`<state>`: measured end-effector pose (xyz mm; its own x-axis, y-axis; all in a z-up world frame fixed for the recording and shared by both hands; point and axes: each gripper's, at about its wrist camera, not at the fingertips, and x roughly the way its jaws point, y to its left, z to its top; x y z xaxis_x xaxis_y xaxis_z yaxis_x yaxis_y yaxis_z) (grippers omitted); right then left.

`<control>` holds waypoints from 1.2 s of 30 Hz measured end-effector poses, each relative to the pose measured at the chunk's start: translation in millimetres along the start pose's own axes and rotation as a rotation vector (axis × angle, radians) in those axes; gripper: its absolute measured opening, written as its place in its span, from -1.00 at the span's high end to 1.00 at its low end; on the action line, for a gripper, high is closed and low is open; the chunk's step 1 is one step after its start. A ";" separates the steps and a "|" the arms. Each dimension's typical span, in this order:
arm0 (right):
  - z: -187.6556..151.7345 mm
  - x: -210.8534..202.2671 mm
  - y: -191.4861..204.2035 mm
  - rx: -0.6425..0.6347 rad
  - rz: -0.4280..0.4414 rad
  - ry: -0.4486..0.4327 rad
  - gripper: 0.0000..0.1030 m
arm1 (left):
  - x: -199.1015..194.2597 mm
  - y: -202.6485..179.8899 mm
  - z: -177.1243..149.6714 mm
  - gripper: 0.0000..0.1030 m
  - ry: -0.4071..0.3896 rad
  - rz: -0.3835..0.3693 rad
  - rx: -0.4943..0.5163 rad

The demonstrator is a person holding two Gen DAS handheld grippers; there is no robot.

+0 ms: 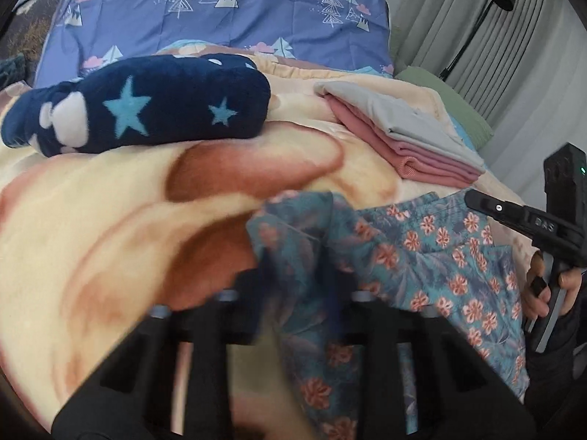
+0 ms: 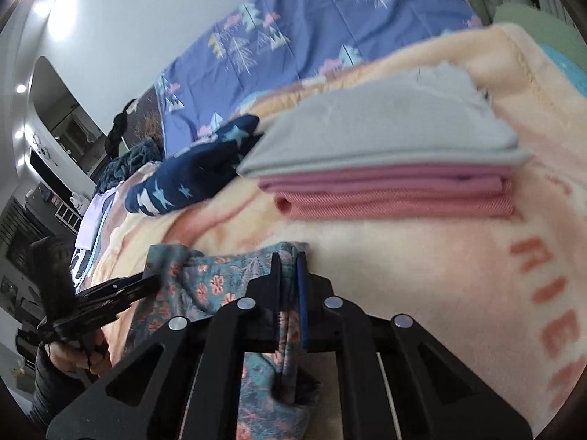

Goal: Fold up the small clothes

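So both my claws are on the same piece right now, the floral garment (image 1: 433,267), teal with little coral flowers. My left claw (image 1: 297,275) is pinched narrow on one bunched-up corner of it, and that corner is lifted off the blanket (image 1: 91,220) while the rest of the cloth trails away toward my right side. It's a bit blurry down there, but the fabric is clearly squeezed between the fingers. My right claw (image 2: 290,271) is clamped nearly all the way down on another edge of the same floral garment, with a fold of it running straight back between the two fingers.

Using the floral garment as the landmark: it lies on the peach and cream blanket on the bed, at the near edge closest to me. Just beyond it is a neat folded stack (image 2: 392,168), a grey piece on top of pink ones, not touching the floral cloth. Further back and off to the left of it is the navy star-print fleece (image 1: 146,106), rolled into a lump on the same blanket. Behind all that is the purple sheet (image 1: 234,11) with little trees and mountains printed on it.

From the left wrist view I can see my right hand (image 1: 550,286) wrapped around the grip of its claw, right at the far side of the floral garment.
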<state>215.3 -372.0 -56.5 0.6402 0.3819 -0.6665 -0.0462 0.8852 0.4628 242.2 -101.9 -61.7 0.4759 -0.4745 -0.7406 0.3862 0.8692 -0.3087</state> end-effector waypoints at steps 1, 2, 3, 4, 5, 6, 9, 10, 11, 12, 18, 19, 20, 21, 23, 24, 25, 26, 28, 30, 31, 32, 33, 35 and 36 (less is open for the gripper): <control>2.2 -3.8 4.8 -0.015 0.010 -0.018 0.87 | -5.2 0.6 -1.4 0.73 -0.024 -0.020 -0.005; 4.6 -10.9 12.3 -0.040 0.036 -0.048 0.87 | -14.6 -0.8 -2.4 0.74 -0.067 -0.023 0.010; 6.7 -15.0 17.8 -0.064 0.055 -0.069 0.87 | -19.3 -1.2 -3.7 0.73 -0.088 -0.013 0.020; 8.7 -15.1 22.0 -0.083 0.057 -0.080 0.87 | -21.8 0.2 -4.3 0.73 -0.104 -0.002 0.023; 11.7 -8.6 24.1 -0.106 0.028 -0.070 0.86 | -19.6 4.8 -5.2 0.71 -0.104 0.006 0.015; 13.5 2.5 22.0 -0.118 -0.010 -0.041 0.81 | -13.0 10.4 -6.7 0.62 -0.084 0.022 -0.002; 5.4 41.0 -3.0 -0.069 -0.165 0.089 0.60 | -3.0 22.0 -13.5 0.01 -0.048 0.041 -0.041; 0.8 38.8 -11.0 -0.031 -0.144 0.087 0.50 | -5.7 23.8 -14.3 -0.05 -0.054 0.043 -0.052; -0.3 30.6 -14.4 -0.010 -0.128 0.063 0.46 | -10.3 24.9 -15.4 -0.10 -0.064 0.039 -0.059; 0.7 24.4 -12.9 -0.006 -0.129 0.047 0.44 | -15.9 24.7 -16.4 -0.10 -0.072 0.036 -0.060; -23.2 -48.7 33.2 -0.203 -0.005 -0.066 0.46 | -54.1 -13.8 -43.6 -0.14 -0.092 -0.015 0.067; -32.6 -53.9 40.6 -0.240 0.001 -0.066 0.46 | -54.6 -21.7 -50.2 -0.17 -0.082 0.006 0.100; -48.7 -58.3 50.2 -0.279 0.004 -0.054 0.46 | -54.6 -33.2 -61.0 -0.24 -0.062 0.040 0.147; -60.8 -57.7 54.7 -0.292 0.002 -0.031 0.46 | -53.0 -43.2 -72.6 -0.26 -0.038 0.070 0.191; -87.2 -47.7 56.6 -0.285 -0.010 0.052 0.46 | -47.5 -58.3 -94.1 -0.31 -0.005 0.133 0.278; -100.3 -41.2 55.4 -0.291 -0.040 0.082 0.47 | -45.1 -63.4 -101.6 -0.33 -0.006 0.161 0.307; -108.6 -37.9 52.4 -0.311 -0.078 0.077 0.47 | -42.4 -67.0 -108.1 -0.34 -0.010 0.187 0.337; -112.2 -36.5 52.2 -0.325 -0.098 0.068 0.47 | -40.0 -68.8 -111.0 -0.34 -0.013 0.204 0.354; -110.7 -41.2 55.8 -0.318 -0.129 0.062 0.48 | -41.2 -67.2 -107.1 -0.34 -0.012 0.208 0.328; -105.8 -54.5 62.3 -0.297 -0.141 0.043 0.48 | -49.7 -66.9 -105.4 -0.33 -0.020 0.213 0.290; -106.9 -61.0 65.7 -0.300 -0.130 0.029 0.47 | -52.9 -69.5 -107.0 -0.33 -0.023 0.207 0.289; -109.1 -71.2 69.8 -0.318 -0.117 0.011 0.46 | -58.2 -72.2 -110.5 -0.33 -0.026 0.195 0.296; -113.3 -76.4 70.0 -0.335 -0.121 0.004 0.43 | -62.3 -74.5 -114.0 -0.34 -0.028 0.190 0.304; -116.2 -80.0 66.4 -0.344 -0.140 0.005 0.29 | -66.0 -77.5 -118.4 -0.36 -0.028 0.183 0.308; -116.8 -81.1 61.8 -0.331 -0.149 0.007 0.28 | -67.2 -78.0 -120.1 -0.37 -0.028 0.176 0.303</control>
<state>70.9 -317.2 -42.1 0.6531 0.2431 -0.7172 -0.1992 0.9689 0.1470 85.2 -121.0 -59.5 0.5759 -0.3285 -0.7486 0.5112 0.8593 0.0161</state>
